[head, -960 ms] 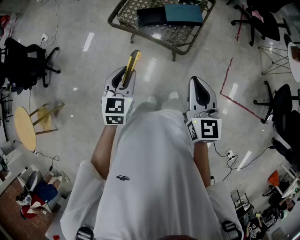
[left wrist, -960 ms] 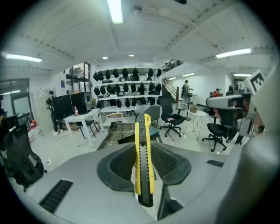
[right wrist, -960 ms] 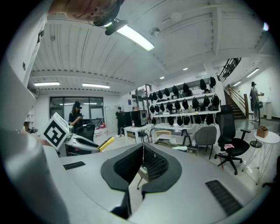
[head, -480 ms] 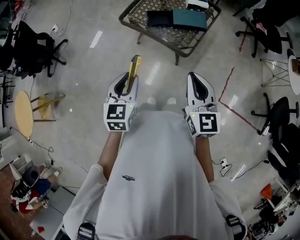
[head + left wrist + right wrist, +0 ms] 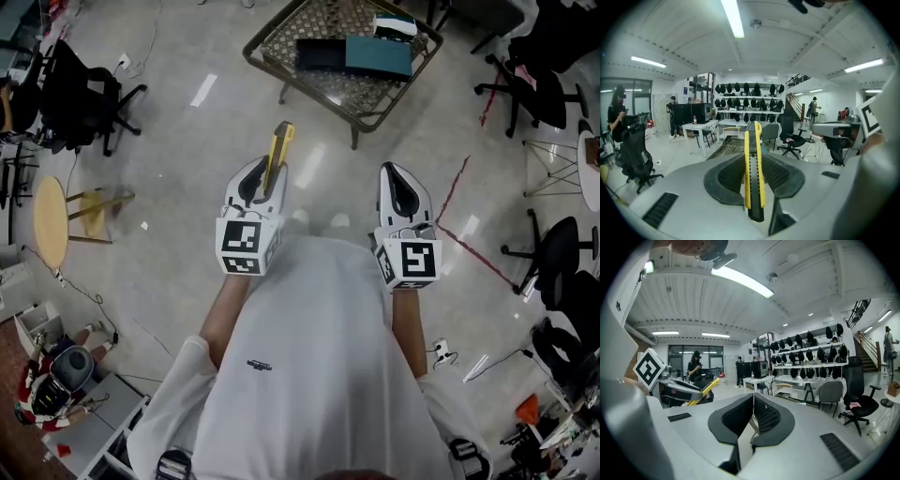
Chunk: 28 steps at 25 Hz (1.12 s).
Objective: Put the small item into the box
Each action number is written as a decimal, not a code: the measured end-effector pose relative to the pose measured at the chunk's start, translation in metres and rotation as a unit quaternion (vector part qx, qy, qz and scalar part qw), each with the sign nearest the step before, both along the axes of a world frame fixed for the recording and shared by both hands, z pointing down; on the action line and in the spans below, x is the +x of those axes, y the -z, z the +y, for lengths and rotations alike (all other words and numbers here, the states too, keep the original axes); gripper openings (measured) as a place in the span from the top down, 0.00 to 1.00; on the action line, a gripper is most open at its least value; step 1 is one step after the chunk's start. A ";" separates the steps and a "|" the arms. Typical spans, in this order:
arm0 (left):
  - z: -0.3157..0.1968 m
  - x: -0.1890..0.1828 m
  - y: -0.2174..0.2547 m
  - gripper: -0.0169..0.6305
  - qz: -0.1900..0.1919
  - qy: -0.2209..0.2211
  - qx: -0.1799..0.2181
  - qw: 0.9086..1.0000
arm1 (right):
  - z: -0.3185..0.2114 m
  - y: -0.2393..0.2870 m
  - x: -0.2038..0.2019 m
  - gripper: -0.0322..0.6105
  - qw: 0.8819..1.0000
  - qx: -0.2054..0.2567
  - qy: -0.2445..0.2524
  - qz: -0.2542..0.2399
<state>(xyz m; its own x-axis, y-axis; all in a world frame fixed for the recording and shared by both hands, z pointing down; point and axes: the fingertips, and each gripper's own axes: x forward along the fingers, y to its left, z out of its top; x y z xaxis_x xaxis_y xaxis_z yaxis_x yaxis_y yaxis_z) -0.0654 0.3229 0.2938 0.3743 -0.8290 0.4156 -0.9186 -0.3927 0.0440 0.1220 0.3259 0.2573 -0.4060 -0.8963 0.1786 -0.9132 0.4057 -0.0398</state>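
Observation:
My left gripper [image 5: 258,180] is shut on a yellow and black utility knife [image 5: 277,150], which sticks out forward past its jaws; the left gripper view shows the knife [image 5: 753,176] upright between the two pads. My right gripper [image 5: 401,186] is shut with nothing between its jaws, its pads meeting in the right gripper view [image 5: 753,417]. Both are held at chest height above the floor. Ahead stands a low wire-top table [image 5: 281,39] bearing a dark box [image 5: 320,53] and a teal box [image 5: 378,56].
Black office chairs stand at the left [image 5: 80,94] and at the right [image 5: 530,75]. A round wooden stool [image 5: 52,220] is at the left. Red tape [image 5: 464,234] marks the concrete floor at the right. Cables lie on the floor near my feet.
The table with the boxes has come lower and nearer in the head view as I walk toward it. Both grippers keep their pose and the left still holds the knife.

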 end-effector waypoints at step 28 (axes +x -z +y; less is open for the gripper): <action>-0.125 -0.019 -0.015 0.81 0.013 0.020 -0.001 1.000 | -0.132 -0.021 -0.014 0.95 0.999 -0.015 0.015 -0.035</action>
<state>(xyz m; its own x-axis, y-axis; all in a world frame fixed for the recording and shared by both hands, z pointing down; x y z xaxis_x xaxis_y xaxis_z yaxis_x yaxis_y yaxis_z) -0.0847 0.1981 0.3084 0.3522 -0.8424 0.4077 -0.9318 -0.3564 0.0684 0.1079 0.1935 0.2782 -0.4453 -0.8780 0.1757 -0.8950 0.4309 -0.1149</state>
